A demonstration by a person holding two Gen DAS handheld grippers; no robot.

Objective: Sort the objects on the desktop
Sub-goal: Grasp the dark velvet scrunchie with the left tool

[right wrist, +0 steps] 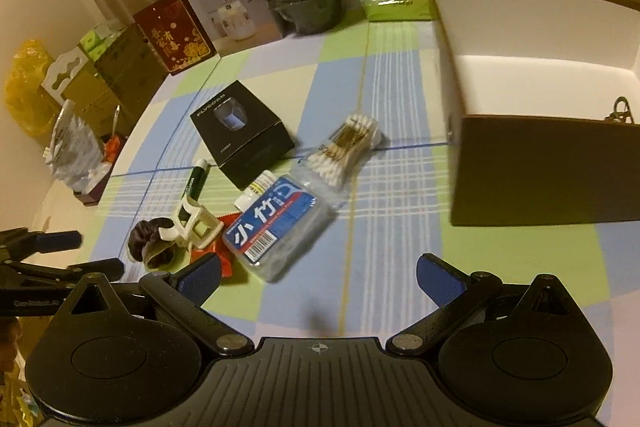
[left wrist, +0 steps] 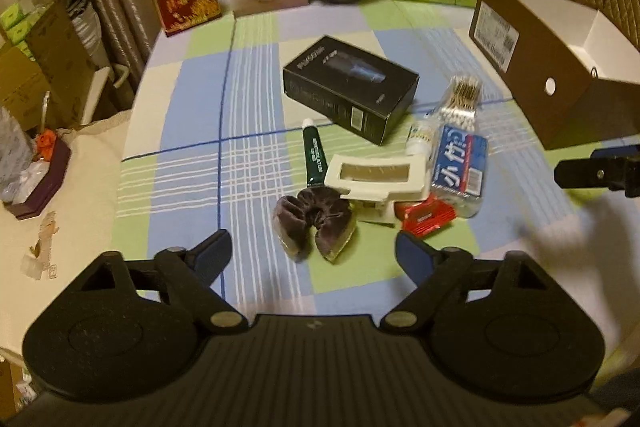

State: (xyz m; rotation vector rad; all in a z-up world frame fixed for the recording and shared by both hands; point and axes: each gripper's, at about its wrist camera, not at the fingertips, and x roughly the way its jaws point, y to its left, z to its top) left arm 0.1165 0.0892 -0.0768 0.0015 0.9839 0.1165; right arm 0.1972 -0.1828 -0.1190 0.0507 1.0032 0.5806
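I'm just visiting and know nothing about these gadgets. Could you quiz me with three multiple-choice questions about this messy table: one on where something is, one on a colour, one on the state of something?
1. Where does the green tube lie?
A. Inside the brown box
B. On the tablecloth, beside the black carton
C. On top of the cotton swabs

2. What colour is the hair scrunchie?
A. Dark purple-brown
B. Bright yellow
C. White

3. How does the left gripper stand?
A. Shut on the scrunchie
B. Shut on the tube
C. Open, holding nothing

Answers:
1. B: the tube rests on the checked cloth with its cap near the black carton.
2. A: its velvety folds look dark purple-brown in both views.
3. C: its blue-padded fingers are spread wide with only cloth between them; the right gripper is open too.
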